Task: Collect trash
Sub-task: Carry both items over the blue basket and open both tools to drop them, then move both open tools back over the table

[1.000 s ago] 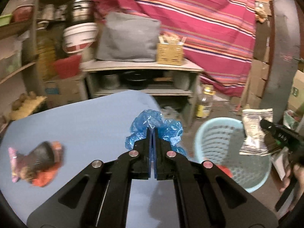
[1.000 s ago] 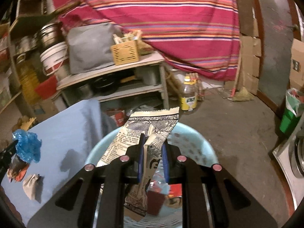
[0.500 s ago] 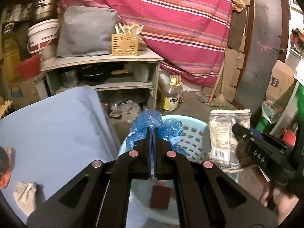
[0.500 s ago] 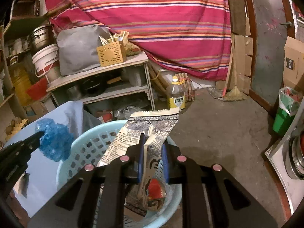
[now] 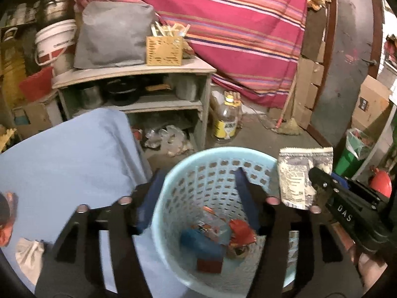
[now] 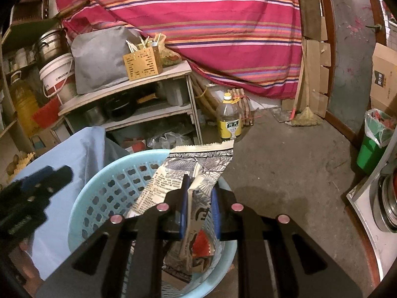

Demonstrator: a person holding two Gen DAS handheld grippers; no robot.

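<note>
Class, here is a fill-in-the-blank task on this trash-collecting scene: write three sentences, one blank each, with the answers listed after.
1. The left gripper is ____ above the light blue basket.
2. The right gripper is shut on a printed ____.
3. On the floor by the wooden shelf stands a bottle with a ____ label.

Missing words: open; wrapper; yellow

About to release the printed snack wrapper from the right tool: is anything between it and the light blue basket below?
Nothing visible does. The printed snack wrapper hangs over the light blue perforated plastic basket, whose mouth is open; the left tool is open beside it.
</note>
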